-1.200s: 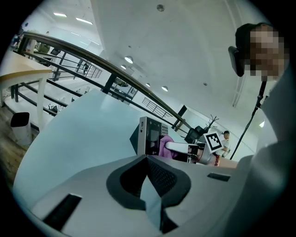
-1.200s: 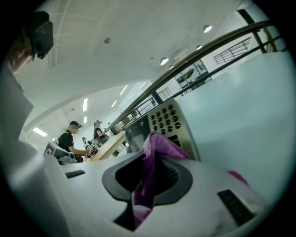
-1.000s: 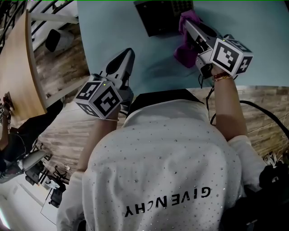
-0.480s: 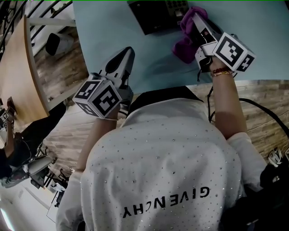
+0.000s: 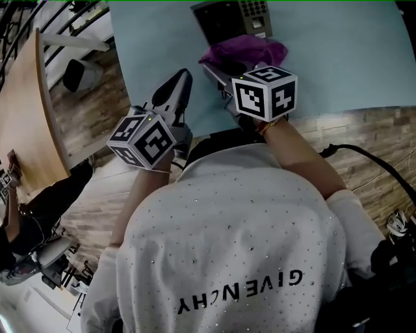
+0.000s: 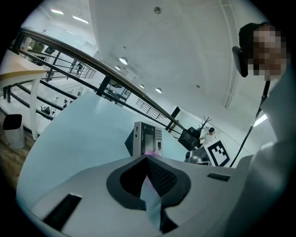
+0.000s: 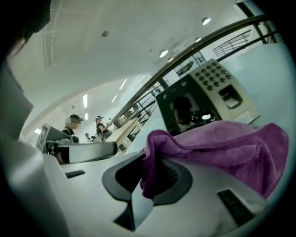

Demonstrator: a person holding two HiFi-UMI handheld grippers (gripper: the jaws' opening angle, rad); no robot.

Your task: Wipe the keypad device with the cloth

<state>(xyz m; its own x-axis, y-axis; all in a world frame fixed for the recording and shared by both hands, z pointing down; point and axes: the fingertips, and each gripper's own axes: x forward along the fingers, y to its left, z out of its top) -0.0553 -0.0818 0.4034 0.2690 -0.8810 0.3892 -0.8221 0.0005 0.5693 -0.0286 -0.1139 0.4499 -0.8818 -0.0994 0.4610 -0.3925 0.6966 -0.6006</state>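
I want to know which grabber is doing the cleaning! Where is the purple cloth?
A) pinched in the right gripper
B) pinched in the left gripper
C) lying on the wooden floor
A: the right gripper view shows the purple cloth clamped between the jaws of the right gripper, while the left gripper has its jaws together on nothing.

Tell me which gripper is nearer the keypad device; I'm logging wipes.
Right. The right gripper, clamping the cloth, is before the keypad device; the left gripper sits farther back.
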